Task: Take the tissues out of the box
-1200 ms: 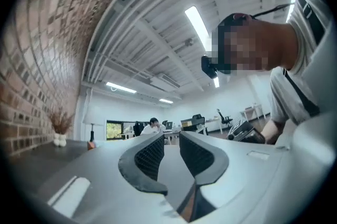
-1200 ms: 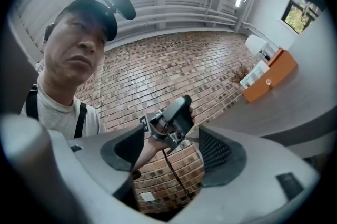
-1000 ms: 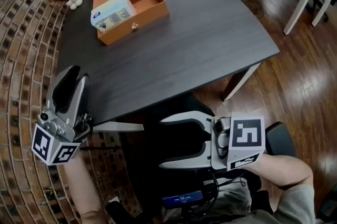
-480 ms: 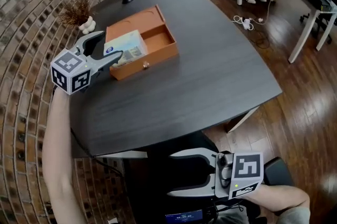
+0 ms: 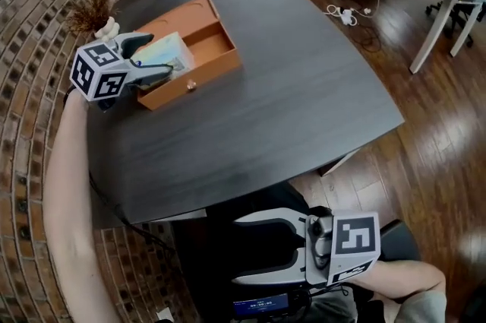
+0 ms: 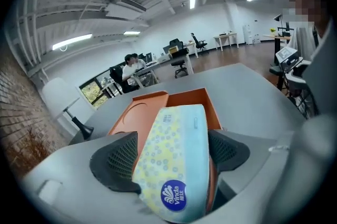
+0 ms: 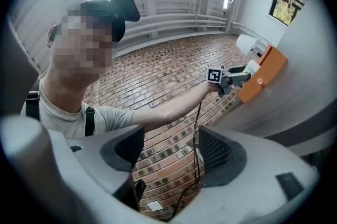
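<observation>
As the task has us lift the tissues out, step in hand: the grasp itself, not yet made, by our judgement.
left gripper (image 5: 157,54): its jaws are spread wide and have just been opening; the tissue pack (image 6: 176,138) stands between them, and we see neither jaw pressing on it.
where the pack is: it lies in the orange box (image 5: 199,78), at the end nearest this gripper, on the dark table (image 5: 296,93).
direction: the pack lies straight ahead of the left gripper and a little below it, and the gripper tilts down onto it.
long axis: it runs away from us along the line the gripper points, so the jaws straddle the pack's short width, one on each long side.
gaps: one jaw sits just beside the wrapper's edge, and at the other a strip of orange shows between jaw and pack.
right gripper (image 5: 237,248): its jaws are apart with nothing between them; we hold it low by our lap, well apart from the box.
nearer hand: the left, plainly.
next move, as we judge it: close across the width, then lift clear of the box wall.
risk: the soft wrapper may buckle, or a jaw may catch the wall.
</observation>
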{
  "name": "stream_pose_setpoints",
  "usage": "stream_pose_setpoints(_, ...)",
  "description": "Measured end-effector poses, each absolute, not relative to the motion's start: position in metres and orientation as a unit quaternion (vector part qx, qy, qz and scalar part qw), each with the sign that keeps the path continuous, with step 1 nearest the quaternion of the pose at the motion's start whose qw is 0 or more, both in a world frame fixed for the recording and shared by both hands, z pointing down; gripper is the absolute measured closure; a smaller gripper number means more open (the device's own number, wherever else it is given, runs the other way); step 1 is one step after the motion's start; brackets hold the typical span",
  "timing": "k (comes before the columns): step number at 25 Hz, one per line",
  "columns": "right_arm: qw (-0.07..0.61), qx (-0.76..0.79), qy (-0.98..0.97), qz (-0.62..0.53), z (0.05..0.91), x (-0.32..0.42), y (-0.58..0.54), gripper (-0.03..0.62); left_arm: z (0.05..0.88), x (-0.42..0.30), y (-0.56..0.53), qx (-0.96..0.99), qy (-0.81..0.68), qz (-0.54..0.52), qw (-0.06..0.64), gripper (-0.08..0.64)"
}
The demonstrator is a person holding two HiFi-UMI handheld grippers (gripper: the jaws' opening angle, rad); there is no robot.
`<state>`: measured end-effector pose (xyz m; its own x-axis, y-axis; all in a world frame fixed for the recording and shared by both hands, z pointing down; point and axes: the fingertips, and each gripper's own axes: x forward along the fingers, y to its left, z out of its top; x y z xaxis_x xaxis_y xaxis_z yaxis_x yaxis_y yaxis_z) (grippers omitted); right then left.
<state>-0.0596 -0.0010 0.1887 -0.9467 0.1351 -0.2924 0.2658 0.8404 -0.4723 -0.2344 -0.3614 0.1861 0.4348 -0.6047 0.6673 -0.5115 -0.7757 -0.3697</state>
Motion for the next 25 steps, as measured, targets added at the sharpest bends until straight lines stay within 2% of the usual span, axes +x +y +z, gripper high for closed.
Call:
stream_pose_setpoints(5,0.125,0.110,0.954,-0.249,0.189,-0.067,-0.008,0.275,0.176,-0.246,-0.366,-0.839,0.349,-0.412,0.065,0.138)
stream_pose_setpoints(8,0.112,0.104,0.949,-0.276,0.187,-0.066,0.006,0.275,0.211,-0.250,-0.350,-0.819,0.342,-0.457,0.057,0.130)
stream_pose_setpoints(11,0.107,0.105,0.952,-0.266,0.187,-0.067,0.005,0.275,0.211,-0.247,-0.355,-0.803,0.341,-0.483,0.073,0.126)
stream_pose_setpoints(18,0.105,0.107,0.958,-0.244,0.188,-0.067,0.004,0.275,0.190,-0.255,-0.374,-0.800,0.358,-0.470,0.102,0.129)
stream_pose_setpoints(21,0.109,0.108,0.960,-0.236,0.188,-0.068,0.003,0.275,0.186,-0.266,-0.383,-0.799,0.369,-0.463,0.109,0.157)
stream_pose_setpoints(25,0.112,0.108,0.959,-0.235,0.188,-0.067,0.006,0.275,0.172,-0.240,-0.366,-0.801,0.374,-0.450,0.122,0.166)
